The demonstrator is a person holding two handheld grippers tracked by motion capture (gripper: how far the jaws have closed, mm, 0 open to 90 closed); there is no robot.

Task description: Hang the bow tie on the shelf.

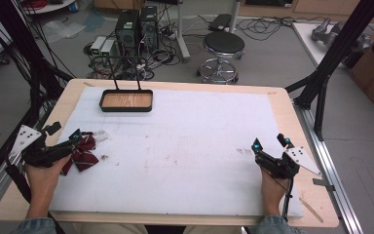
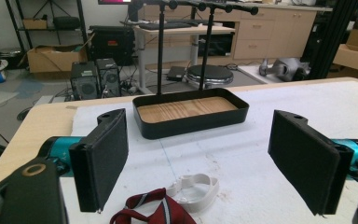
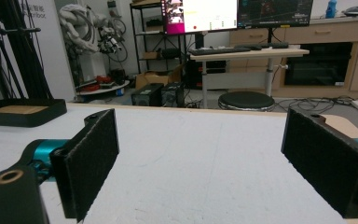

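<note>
Left gripper (image 1: 80, 138) is hovering at the table's left edge, jaws gaping wide, gripping nothing; the red striped bow tie (image 1: 80, 154) is lying on the white mat (image 1: 185, 146) just beneath them. Right gripper (image 1: 271, 142) is resting far right, jaws wide, empty.

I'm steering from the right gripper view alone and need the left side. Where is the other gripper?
Observer: The left gripper sits at the table's left edge, over a red striped tie.
Operator: Is it gripping the tie?
Observer: No, its jaws stand wide open; the tie lies below and between them, untouched.
Operator: Anything attached to the tie?
Observer: A white band loops out from it toward the black tray.
</note>
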